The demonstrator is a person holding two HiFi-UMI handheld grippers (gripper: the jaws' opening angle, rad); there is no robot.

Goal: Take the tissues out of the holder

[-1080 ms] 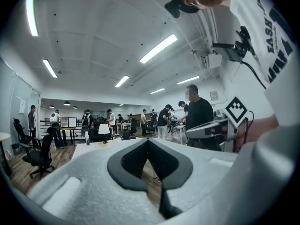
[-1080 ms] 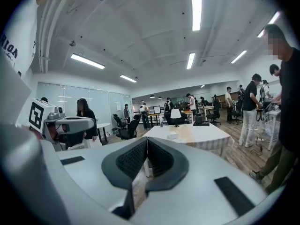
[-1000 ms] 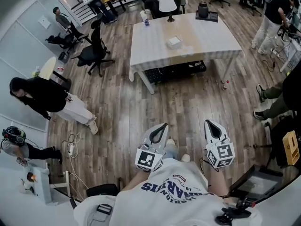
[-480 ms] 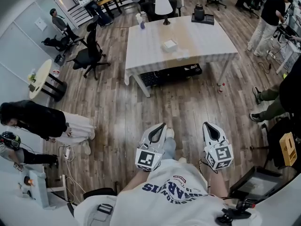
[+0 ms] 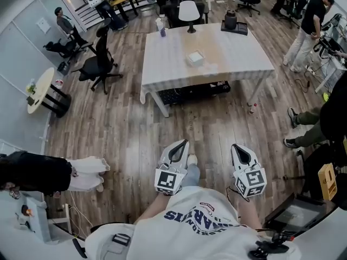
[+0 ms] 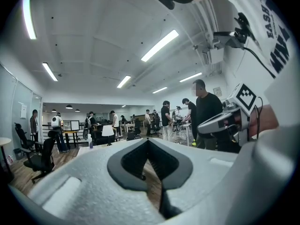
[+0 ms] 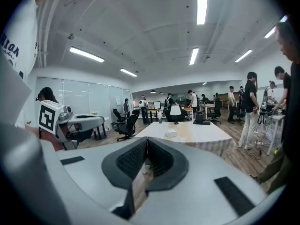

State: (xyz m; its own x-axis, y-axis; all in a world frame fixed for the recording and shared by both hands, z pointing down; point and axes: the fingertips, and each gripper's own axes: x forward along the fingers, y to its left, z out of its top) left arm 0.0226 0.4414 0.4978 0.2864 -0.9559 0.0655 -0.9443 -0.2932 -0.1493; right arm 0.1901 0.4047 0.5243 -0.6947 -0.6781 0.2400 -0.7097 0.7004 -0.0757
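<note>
The tissue holder (image 5: 196,57), a small white box, sits on a long white table (image 5: 162,64) far ahead across the wood floor. The right gripper view also shows the tissue holder (image 7: 171,133), on the same table (image 7: 197,132). My left gripper (image 5: 182,143) and right gripper (image 5: 237,147) are held side by side close to my body, pointing at the table and well short of it. Both have their jaws together with nothing between them. In the left gripper view the left gripper (image 6: 148,141) faces the room, with the right gripper (image 6: 220,121) beside it.
On the table stand a white lamp (image 5: 189,10), a dark object on a tray (image 5: 234,21) and a small blue bottle (image 5: 161,31). An office chair (image 5: 95,64) is left of the table and a black case (image 5: 192,91) lies under it. People stand at right (image 5: 306,26) and lower left (image 5: 49,172).
I have walked toward the table, which now looks nearer. Both grippers came along, still shut. The person at the left has moved further left and down in the view.
</note>
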